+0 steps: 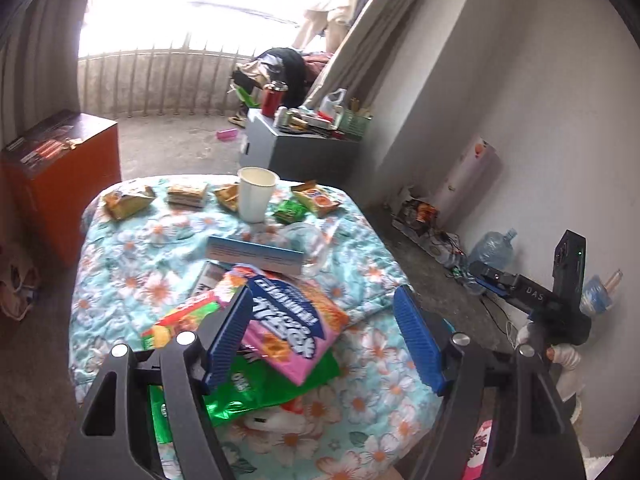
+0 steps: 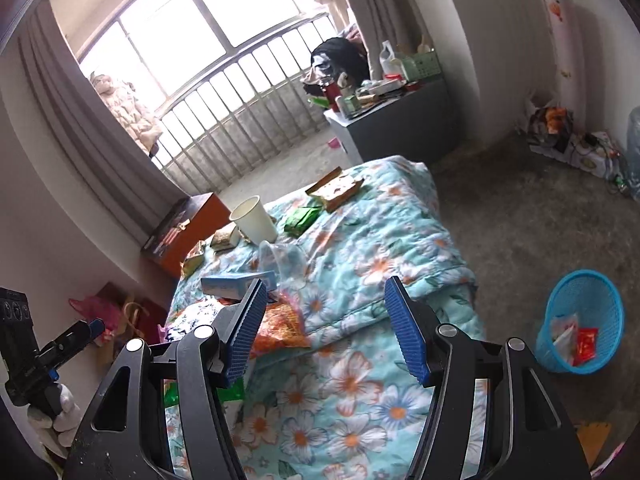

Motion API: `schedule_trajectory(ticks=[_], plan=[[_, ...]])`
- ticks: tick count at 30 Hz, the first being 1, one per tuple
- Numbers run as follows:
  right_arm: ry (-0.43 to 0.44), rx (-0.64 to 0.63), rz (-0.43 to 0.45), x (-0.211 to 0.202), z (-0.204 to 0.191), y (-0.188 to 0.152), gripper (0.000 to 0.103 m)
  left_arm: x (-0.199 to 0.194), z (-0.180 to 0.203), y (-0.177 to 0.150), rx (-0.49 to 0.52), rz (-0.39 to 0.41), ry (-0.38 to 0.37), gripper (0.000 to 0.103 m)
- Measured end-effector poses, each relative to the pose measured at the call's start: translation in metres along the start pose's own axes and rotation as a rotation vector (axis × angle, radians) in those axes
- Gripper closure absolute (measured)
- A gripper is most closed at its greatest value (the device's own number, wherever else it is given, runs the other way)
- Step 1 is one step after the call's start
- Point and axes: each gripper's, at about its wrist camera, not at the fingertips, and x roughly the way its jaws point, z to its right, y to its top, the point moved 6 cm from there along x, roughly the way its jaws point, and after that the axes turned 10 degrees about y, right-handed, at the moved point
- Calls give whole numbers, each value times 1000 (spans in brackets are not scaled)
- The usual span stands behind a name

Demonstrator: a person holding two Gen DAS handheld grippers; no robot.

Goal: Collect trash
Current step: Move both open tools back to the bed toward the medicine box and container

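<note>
Trash lies scattered on a bed with a floral quilt (image 1: 140, 264). A pink biscuit wrapper (image 1: 288, 328) rests on a green wrapper (image 1: 272, 388), with a blue box (image 1: 256, 254), a clear plastic cup (image 1: 312, 240) and a white paper cup (image 1: 256, 194) behind them. Several small snack packets (image 1: 126, 200) line the far edge. My left gripper (image 1: 324, 292) hovers open above the pink wrapper, gripping nothing. Over the quilt (image 2: 380, 232) my right gripper (image 2: 327, 282) is open and empty, beside an orange wrapper (image 2: 280, 328). A blue mesh basket (image 2: 580, 320) on the floor to the right holds a few wrappers.
An orange box (image 1: 60, 176) stands left of the bed. A grey cabinet (image 1: 288, 144) crowded with bottles stands beyond it by the balcony railing. A water jug (image 1: 492, 248) and cables lie along the right wall. Bare floor separates the bed from the basket.
</note>
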Motion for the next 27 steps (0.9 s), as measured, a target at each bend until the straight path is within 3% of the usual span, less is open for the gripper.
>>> schedule_trajectory(ticks=[4,11,18,27], plan=[[27,2,-75,35,-27,2,44,-7,-54,-1,-84,7,106,32],[39,-17,-146,78,-64,12,44,-14,-105,-2,-180,15,159,31],[-19,-48,-173,110,-69,26,44,0,-129,2,-255,-5,149,29],[-116,-21,-184,137,-45,32,44,13,-140,18,-287,20,115,28]])
